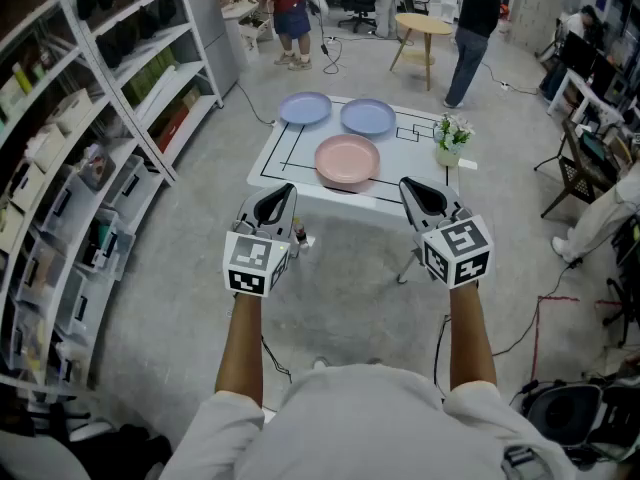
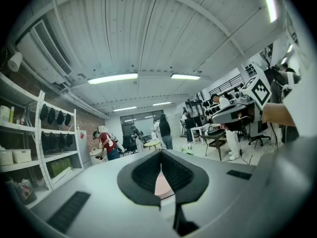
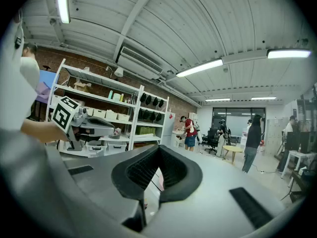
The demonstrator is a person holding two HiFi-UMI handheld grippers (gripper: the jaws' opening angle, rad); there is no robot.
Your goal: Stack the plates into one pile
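Three plates lie apart on a low white table [image 1: 287, 163]: a pink plate [image 1: 347, 159] at the near middle, a blue plate [image 1: 305, 108] at the far left, and a second blue plate [image 1: 368, 117] at the far middle. My left gripper [image 1: 279, 198] is held in the air short of the table's near edge, shut and empty. My right gripper [image 1: 418, 196] hangs level with it on the right, also shut and empty. In the left gripper view a sliver of the pink plate [image 2: 162, 185] shows through the closed jaws.
A small vase of flowers [image 1: 450, 138] stands on the table's right edge. Metal shelving [image 1: 110, 118] runs along the left. Several people [image 1: 473, 23] stand at the far end near a round wooden table [image 1: 422, 26]. Chairs and cables sit at the right.
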